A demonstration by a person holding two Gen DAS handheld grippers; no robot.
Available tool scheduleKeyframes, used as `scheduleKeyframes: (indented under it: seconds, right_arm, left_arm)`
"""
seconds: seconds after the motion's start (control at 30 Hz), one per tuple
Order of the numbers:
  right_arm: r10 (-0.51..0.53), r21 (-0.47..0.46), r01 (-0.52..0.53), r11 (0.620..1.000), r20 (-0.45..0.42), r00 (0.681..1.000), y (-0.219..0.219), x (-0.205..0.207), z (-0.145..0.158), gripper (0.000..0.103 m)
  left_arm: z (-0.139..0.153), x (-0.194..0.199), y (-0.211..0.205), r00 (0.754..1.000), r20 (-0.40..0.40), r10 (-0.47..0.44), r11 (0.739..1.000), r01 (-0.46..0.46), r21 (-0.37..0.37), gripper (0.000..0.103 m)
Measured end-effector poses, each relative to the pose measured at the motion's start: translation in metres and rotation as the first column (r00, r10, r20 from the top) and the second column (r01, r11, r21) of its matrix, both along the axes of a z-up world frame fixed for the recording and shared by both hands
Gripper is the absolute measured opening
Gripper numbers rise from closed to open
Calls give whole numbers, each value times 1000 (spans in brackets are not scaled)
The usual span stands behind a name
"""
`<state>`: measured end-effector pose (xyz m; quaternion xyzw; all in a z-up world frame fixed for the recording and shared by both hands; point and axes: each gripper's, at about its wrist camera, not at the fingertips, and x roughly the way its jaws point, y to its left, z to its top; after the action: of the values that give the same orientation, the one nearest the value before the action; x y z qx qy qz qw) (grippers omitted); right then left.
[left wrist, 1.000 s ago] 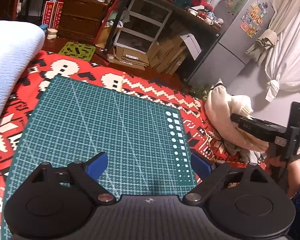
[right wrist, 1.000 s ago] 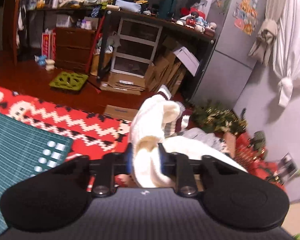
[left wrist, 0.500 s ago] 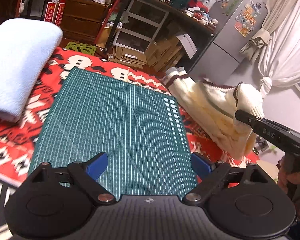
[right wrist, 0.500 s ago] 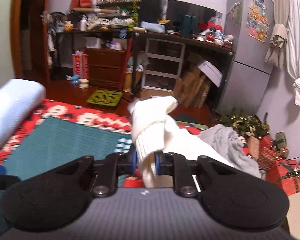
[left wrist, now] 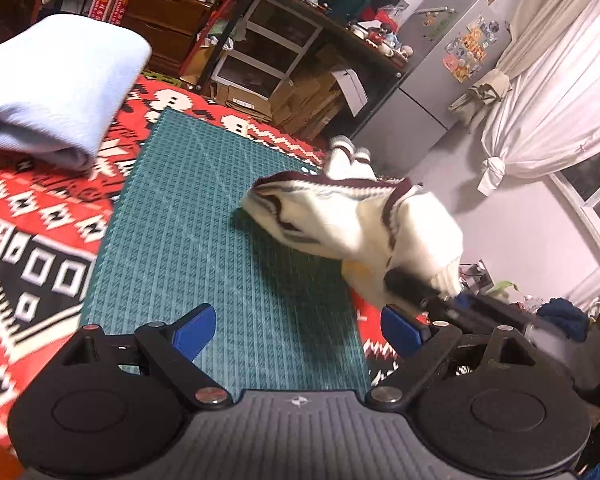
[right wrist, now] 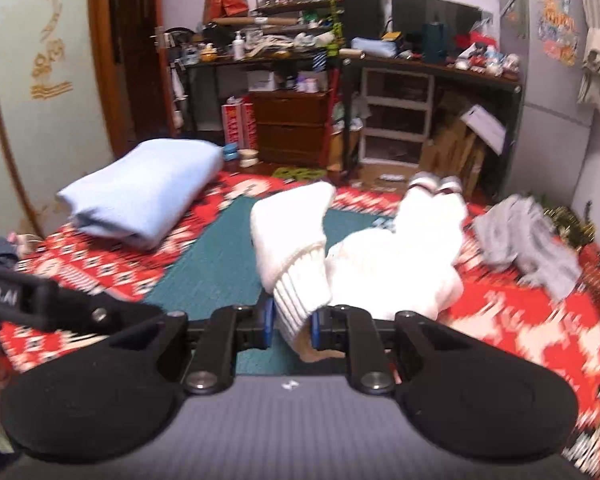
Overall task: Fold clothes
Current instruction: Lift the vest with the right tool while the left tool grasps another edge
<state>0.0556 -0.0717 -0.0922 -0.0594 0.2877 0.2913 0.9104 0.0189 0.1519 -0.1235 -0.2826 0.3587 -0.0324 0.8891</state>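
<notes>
Early stage: cream sweater [right wrist: 384, 256] with maroon trim is unfolded, bunched, half over the green cutting mat [left wrist: 204, 240]; spreading and all folds remain. Folded light-blue garment [right wrist: 144, 196] looks done, grey one [right wrist: 528, 236] waits. Right gripper [right wrist: 292, 326] pinches the sweater's ribbed hem, jaws narrow. Left gripper [left wrist: 296, 330] gapes wide, empty above the mat.

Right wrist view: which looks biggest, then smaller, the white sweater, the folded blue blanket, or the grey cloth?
As they look in this view:
1. White sweater, but it is nearest the camera, so that may flatter it.
2. Folded blue blanket, close behind; unsure against the sweater.
3. Grey cloth, clearly smallest.
</notes>
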Motion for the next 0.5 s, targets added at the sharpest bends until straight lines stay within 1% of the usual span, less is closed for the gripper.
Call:
scheduleKeyframes:
  seconds: [0.1,0.13,0.2,0.23,0.3,0.37,0.43,0.5]
  right_arm:
    - [15,4,-15,1000,-12,1000,1,-25,-6,18]
    - [20,2,-20,1000,-13,1000,0,-32,-8,18]
    - [22,-5,-22,1000,5,1000,-5,-46,-7,18]
    - [18,-6,-18,1000,21,1000,-8,-52,-3,18]
    - [5,-1,-5,1000,52,999,-17,-64,6,18]
    - [-19,21,17,1000,76,997,-30,-72,23,18]
    - [-50,48,46,998,92,994,-46,-75,39,18]
    - [-86,82,78,994,99,991,-63,-79,53,18]
  left_arm:
    - [0,-18,6,999,9,35,999,-35,0,89]
    - [0,-24,8,999,18,49,999,-49,16,88]
    - [1,-33,9,997,45,67,995,-71,75,85]
    - [1,-36,9,996,57,71,992,-77,103,81]
    - [3,-36,6,995,80,57,987,-68,148,79]
    - [5,-35,0,994,107,29,979,-50,196,73]
    - [8,-29,-8,992,124,-10,972,-20,234,73]
    - [9,-24,-17,989,138,-56,969,20,247,73]
